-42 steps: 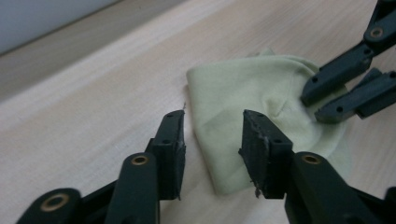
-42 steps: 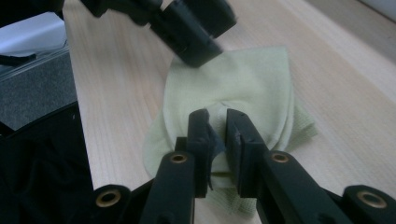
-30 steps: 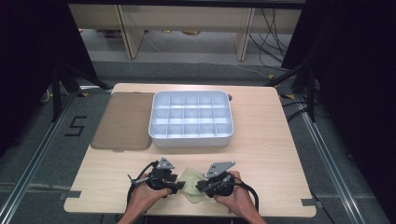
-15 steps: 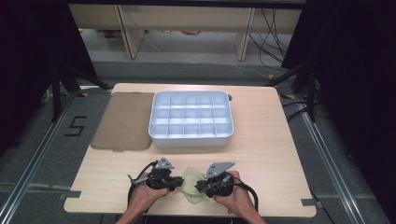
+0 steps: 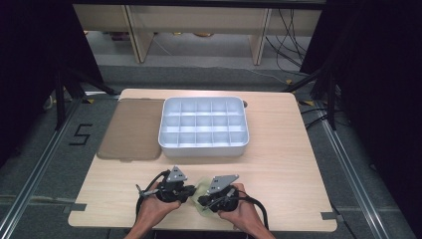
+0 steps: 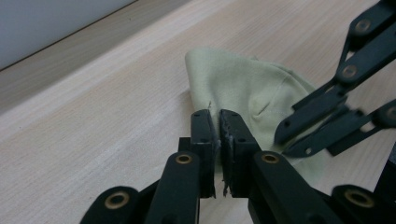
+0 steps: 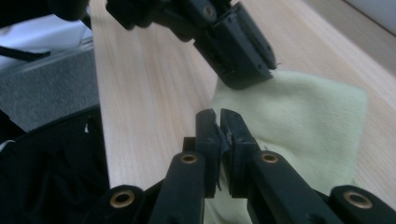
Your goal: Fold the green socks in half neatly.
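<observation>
A pale yellow-green cloth (image 5: 202, 186) lies crumpled on the wooden table (image 5: 278, 164) near its front edge, between my two grippers. My left gripper (image 5: 192, 191) comes at it from the left, its jaws shut on the cloth's (image 6: 243, 88) near edge in the left gripper view (image 6: 219, 115). From the right, my right gripper (image 5: 202, 199) points toward the left one. In the right gripper view its jaws (image 7: 217, 114) are shut on the cloth's (image 7: 303, 116) left edge. The two grippers' tips stand close together, a little apart.
A white tray (image 5: 204, 148) divided into several empty compartments stands at the middle of the table. A brown flat lid (image 5: 130, 130) lies to its left. The table's front edge runs just below my hands.
</observation>
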### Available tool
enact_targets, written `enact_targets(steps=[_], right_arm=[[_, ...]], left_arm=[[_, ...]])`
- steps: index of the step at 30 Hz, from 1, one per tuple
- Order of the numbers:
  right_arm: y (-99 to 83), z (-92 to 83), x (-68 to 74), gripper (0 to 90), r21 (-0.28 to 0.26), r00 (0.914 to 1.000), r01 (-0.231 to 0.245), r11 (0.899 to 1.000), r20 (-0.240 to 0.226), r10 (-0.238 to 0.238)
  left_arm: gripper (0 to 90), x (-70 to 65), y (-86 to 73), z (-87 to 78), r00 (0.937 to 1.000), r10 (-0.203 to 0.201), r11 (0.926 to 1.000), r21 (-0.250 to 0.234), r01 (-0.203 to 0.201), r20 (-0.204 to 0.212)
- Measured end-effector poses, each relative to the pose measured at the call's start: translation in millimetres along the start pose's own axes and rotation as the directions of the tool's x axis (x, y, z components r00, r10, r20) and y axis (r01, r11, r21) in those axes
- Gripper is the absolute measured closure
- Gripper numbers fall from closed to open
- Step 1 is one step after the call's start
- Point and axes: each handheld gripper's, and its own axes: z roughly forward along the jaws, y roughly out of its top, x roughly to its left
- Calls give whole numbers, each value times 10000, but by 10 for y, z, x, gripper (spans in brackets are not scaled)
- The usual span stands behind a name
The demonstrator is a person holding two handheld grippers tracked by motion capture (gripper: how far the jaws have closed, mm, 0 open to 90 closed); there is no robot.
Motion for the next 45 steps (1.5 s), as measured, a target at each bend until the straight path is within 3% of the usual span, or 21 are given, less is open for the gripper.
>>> enact_targets(steps=[5, 10, 12, 16, 18, 21, 26, 28, 29, 30, 32, 33, 35, 38, 45], right_arm=[[16, 131, 25, 875, 487, 10000, 24, 9988, 56, -26], [10, 182, 39, 880, 396, 9998, 201, 9990, 47, -203], [10, 166, 39, 880, 468, 10000, 62, 9989, -20, -61], [19, 62, -21, 879, 27, 10000, -16, 10000, 60, 16], [25, -25, -94, 879, -193, 9994, -30, 9998, 358, 37], [-1, -112, -189, 879, -229, 9957, -532, 9983, 742, 547], [-78, -29, -295, 881, 216, 9921, -595, 9980, 1116, 567], [-84, -26, -297, 882, 249, 9918, -736, 9970, 1069, 705], [-82, -31, -302, 882, 120, 9904, -515, 9986, 1293, 495], [-78, -73, -308, 879, 282, 9888, -577, 9979, 1392, 532], [-101, -110, -332, 876, 59, 9853, -741, 9972, 1546, 723], [-109, -132, -340, 873, -7, 9842, -846, 9964, 1561, 837], [-110, -202, -355, 872, -62, 9865, -605, 9982, 1521, 607], [-114, -280, -292, 869, -244, 9890, -564, 9981, 1353, 592], [-209, -331, -160, 864, -50, 9928, -756, 9971, 931, 757]], left_arm=[[839, -19, 0, 0, 10000, -66, 10000, -27, 66, 48], [839, -41, 8, -11, 9999, 93, 9999, -65, -92, 99], [840, -45, 9, -21, 9997, 211, 9997, -96, -210, 77], [838, -56, 10, -33, 9995, 318, 9994, -141, -318, 1], [838, -63, 15, -38, 9994, 335, 9993, -155, -335, -2], [838, -69, 14, -29, 9993, 368, 9992, -148, -369, -80], [838, -81, 16, -27, 9986, 515, 9986, -130, -517, -102], [838, -92, 13, -24, 9985, 547, 9984, -155, -548, -25], [838, -91, 12, -23, 9985, 550, 9984, -150, -550, -20], [838, -87, 13, -27, 9981, 606, 9981, -141, -606, -58], [838, -83, 13, -30, 9985, 549, 9983, -189, -550, -38], [838, -84, 13, -33, 9984, 565, 9982, -199, -566, -63], [838, -82, 17, -48, 9974, 677, 9976, -142, -680, -247], [837, -89, 19, -49, 9987, 485, 9983, -314, -490, -156], [837, -83, 34, -91, 9971, 729, 9967, -347, -737, -238]])
